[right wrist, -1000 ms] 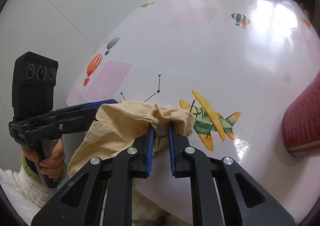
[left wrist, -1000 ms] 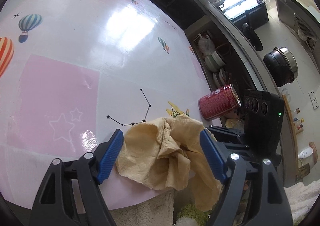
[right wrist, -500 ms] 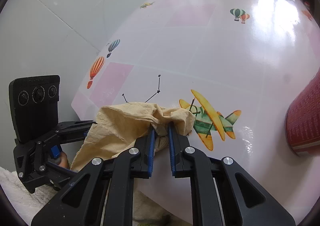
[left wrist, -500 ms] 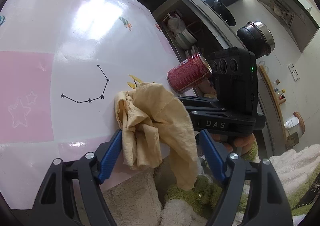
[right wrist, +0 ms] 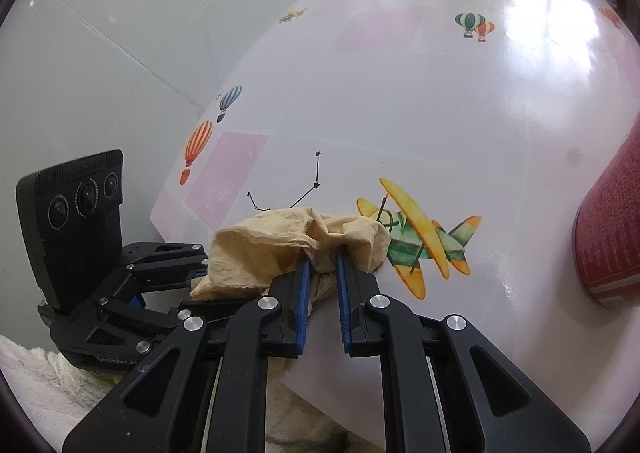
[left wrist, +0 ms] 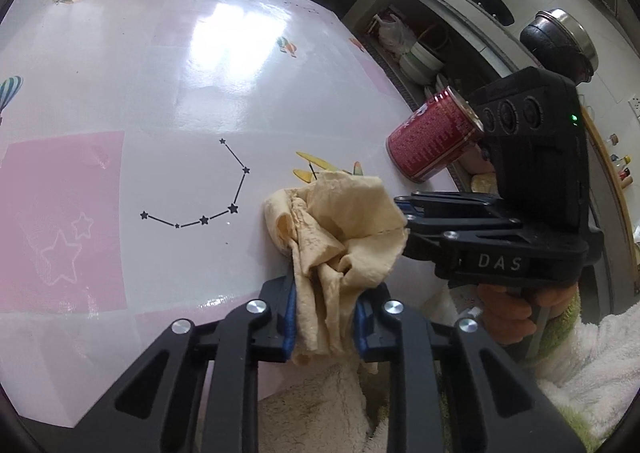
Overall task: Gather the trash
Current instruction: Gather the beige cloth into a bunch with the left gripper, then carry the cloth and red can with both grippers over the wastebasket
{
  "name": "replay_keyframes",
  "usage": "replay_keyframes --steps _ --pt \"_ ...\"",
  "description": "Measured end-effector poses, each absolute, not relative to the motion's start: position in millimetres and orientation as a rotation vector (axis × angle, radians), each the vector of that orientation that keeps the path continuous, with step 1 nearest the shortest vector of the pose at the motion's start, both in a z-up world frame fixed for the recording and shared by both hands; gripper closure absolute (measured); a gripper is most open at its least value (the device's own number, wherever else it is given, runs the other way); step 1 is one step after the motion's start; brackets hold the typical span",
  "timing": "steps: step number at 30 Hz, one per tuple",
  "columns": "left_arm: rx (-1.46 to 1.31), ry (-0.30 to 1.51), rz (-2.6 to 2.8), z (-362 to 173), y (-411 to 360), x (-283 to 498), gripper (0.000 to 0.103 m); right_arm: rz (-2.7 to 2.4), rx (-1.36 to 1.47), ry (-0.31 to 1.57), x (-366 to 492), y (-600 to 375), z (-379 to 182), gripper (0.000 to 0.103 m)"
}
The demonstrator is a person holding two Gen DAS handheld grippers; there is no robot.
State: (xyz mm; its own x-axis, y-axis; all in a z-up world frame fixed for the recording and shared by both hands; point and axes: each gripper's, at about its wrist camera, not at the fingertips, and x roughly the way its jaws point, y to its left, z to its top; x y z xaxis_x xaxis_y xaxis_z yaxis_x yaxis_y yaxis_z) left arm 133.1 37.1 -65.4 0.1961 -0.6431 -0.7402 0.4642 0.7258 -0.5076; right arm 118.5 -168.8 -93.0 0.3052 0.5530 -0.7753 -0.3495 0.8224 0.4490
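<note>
A crumpled tan paper towel (left wrist: 340, 229) lies at the near edge of the glossy patterned table (left wrist: 160, 73), partly hanging over it. My left gripper (left wrist: 326, 295) has its jaws closing, and the blue pads press on the towel's lower folds. From the right, my right gripper (right wrist: 323, 259) is shut on another fold of the same towel (right wrist: 272, 241), beside the printed plane. In the right wrist view the left gripper (right wrist: 198, 269) reaches in from the left, its tips under the towel. A red can (left wrist: 434, 141) stands on the table beyond the towel, apart from both grippers.
A person's hand (left wrist: 508, 313) in a fluffy white sleeve holds the right gripper's handle. Past the table's right edge are shelves with bowls (left wrist: 420, 61) and a dark pot (left wrist: 560, 41). A grey wall (right wrist: 100, 33) borders the table on the left.
The left gripper's jaws have come together from wide apart onto the towel, bunching it. The left view has shifted and rolled. The right gripper has kept still, holding its fold.
</note>
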Motion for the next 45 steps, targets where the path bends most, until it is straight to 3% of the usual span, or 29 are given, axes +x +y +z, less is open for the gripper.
replay_keyframes --steps 3,5,7,10,13,24,26,27,34,41,45 --pt "-0.142 1.127 -0.745 -63.1 30.9 131.5 0.089 0.578 0.174 1.018 98.5 -181.3 -70.7 0.082" --pt "-0.11 1.118 -0.731 -61.6 29.0 129.6 0.09 0.546 0.161 0.896 78.6 -200.8 -43.8 0.065" --pt "-0.088 1.116 -0.714 -60.8 28.1 128.7 0.09 0.465 0.141 0.762 57.7 -225.5 -17.6 0.041" --pt "-0.078 1.113 -0.7 -60.3 26.8 128.7 0.09 0.309 0.112 0.642 43.1 -260.7 1.7 0.027" --pt "-0.081 1.113 -0.685 -60.2 26.5 127.3 0.09 0.193 0.093 0.649 52.0 -282.8 -5.9 0.018" --pt "-0.046 1.127 -0.637 -55.9 17.3 126.6 0.09 0.256 0.109 0.73 105.6 -270.4 -51.8 0.016" --pt "-0.039 1.129 -0.628 -54.6 13.5 126.0 0.09 0.248 0.112 0.738 110.2 -269.5 -55.4 0.025" --pt "-0.032 1.129 -0.621 -53.3 10.2 125.4 0.09 0.249 0.12 0.748 112.2 -271.3 -56.0 0.038" --pt "-0.016 1.084 -0.643 -24.1 -15.3 125.7 0.092 0.251 0.31 0.671 88.7 -319.6 -48.6 0.039" --pt "0.076 0.966 -0.882 28.0 -122.8 134.4 0.092 -0.005 0.456 0.502 5.7 -437.3 -21.8 0.039" --pt "0.203 0.97 -1.033 34.6 -222.5 143.6 0.092 -0.246 0.491 0.541 -31.1 -504.4 -45.0 0.039"
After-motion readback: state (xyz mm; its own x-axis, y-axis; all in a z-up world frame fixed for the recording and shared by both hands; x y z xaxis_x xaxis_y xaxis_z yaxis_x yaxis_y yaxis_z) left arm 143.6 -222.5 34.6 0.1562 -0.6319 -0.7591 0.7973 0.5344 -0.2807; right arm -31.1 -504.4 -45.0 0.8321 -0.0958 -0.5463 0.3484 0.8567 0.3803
